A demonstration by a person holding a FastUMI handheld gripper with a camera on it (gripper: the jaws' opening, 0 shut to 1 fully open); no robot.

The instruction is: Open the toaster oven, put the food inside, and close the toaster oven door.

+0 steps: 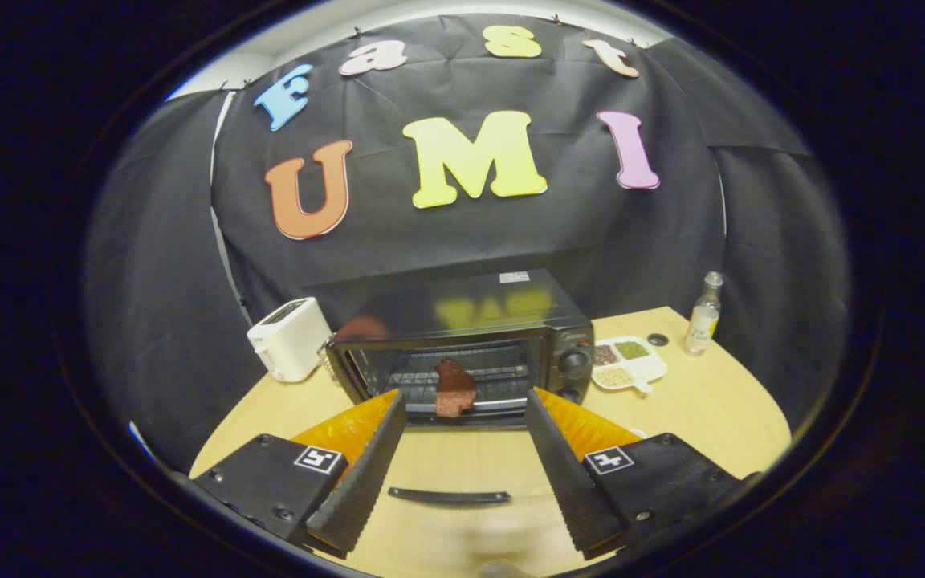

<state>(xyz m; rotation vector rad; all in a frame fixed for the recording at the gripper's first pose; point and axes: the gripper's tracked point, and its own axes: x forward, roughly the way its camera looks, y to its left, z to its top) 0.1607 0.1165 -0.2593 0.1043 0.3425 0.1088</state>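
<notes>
Inside the toaster oven (462, 345), at the front of its rack, lies the food (454, 388) already. Door (448, 482) folded down flat toward the gripper (457, 466), handle between the wide-apart, empty fingers. Left to do, by judgement: only closing the door.

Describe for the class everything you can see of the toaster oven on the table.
The toaster oven is a black, glossy box, metal by its look, standing upright on the wooden table. Its door is folded down flat, with its dark handle between the open gripper fingers. Inside, a wire rack carries a reddish-brown piece of food. Two round knobs sit on its right panel. A white toaster stands close beside it.
</notes>
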